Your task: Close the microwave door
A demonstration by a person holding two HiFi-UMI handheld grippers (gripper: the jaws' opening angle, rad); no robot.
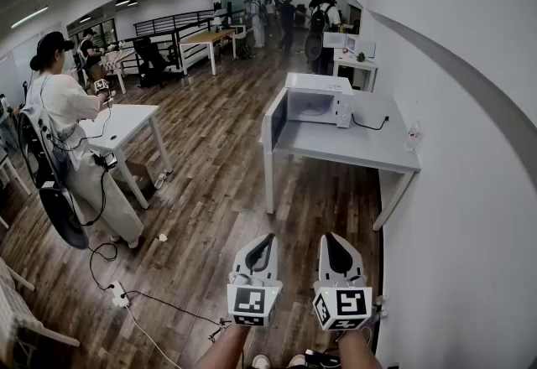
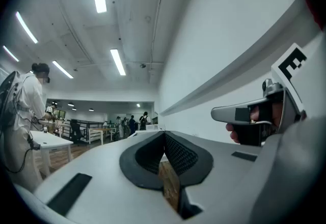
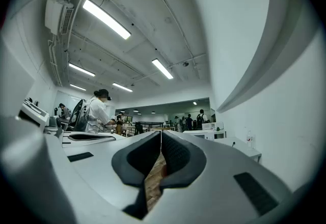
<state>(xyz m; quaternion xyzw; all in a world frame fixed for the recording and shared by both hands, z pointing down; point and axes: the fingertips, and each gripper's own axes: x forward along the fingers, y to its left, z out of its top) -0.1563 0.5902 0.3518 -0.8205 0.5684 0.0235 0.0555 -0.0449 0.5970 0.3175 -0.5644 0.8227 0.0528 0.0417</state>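
A white microwave (image 1: 317, 99) stands at the back of a grey table (image 1: 352, 149) against the right wall, well ahead of me. Its door (image 1: 274, 118) hangs open, swung out to the left over the table's near left corner. My left gripper (image 1: 267, 238) and right gripper (image 1: 329, 238) are side by side low in the head view, far short of the table, both shut with nothing between their jaws. In the right gripper view the microwave (image 3: 208, 134) shows small beyond the shut right gripper (image 3: 161, 133). The left gripper (image 2: 164, 134) is shut too.
A person in white (image 1: 71, 132) stands at a white table (image 1: 126, 120) on the left. Cables and a power strip (image 1: 117, 296) lie on the wooden floor near my feet. A clear bottle (image 1: 413, 137) sits on the grey table's right edge. More people stand far down the room.
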